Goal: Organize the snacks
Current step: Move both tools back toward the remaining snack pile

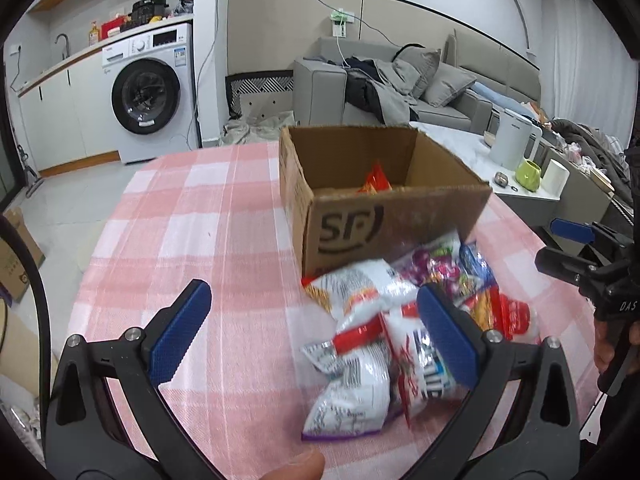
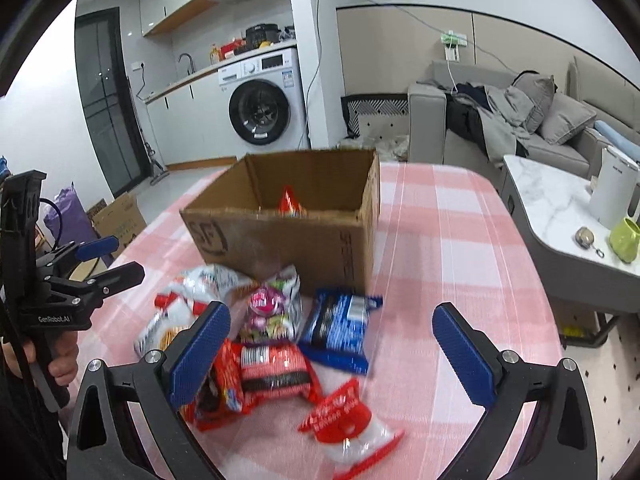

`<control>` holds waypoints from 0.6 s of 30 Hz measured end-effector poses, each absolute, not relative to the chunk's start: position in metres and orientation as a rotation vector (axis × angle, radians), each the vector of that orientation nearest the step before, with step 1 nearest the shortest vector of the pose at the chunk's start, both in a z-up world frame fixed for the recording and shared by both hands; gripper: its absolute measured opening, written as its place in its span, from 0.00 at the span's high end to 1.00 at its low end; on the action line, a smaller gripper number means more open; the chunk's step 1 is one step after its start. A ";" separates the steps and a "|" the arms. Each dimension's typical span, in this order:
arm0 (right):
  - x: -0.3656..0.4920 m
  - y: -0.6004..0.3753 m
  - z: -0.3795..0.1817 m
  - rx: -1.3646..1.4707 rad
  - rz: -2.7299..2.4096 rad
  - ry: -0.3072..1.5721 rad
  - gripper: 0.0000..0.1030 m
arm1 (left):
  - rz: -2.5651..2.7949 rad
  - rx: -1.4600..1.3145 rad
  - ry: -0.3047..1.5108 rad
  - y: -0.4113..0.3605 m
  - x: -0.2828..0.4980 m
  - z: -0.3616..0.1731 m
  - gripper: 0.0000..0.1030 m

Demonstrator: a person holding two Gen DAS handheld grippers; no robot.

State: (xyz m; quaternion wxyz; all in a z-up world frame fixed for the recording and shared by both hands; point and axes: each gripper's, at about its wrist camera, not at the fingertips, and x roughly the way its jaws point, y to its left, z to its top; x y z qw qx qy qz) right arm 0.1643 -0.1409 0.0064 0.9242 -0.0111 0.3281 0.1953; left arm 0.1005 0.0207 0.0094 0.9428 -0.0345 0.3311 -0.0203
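Snack packets before the box (one inside).

Table with a pink-and-white checked cloth, carrying a box and loose snack packets.

The table fills the middle and lower part of both views. An open cardboard box stands on it at centre frame, with a red packet showing inside. Just in front of the box a heap of packets lies on the cloth: white bags, a blue packet, red packets and a clear bag of wrapped sweets.
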 end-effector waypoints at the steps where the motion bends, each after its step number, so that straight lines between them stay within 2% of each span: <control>1: 0.162 -0.141 0.004 -0.026 0.400 0.679 0.00 | -0.050 -0.073 0.682 0.019 0.098 0.007 0.00; 18: 0.160 -0.154 -0.057 -0.086 0.340 0.889 0.00 | -0.126 -0.029 0.728 -0.022 0.086 0.004 0.00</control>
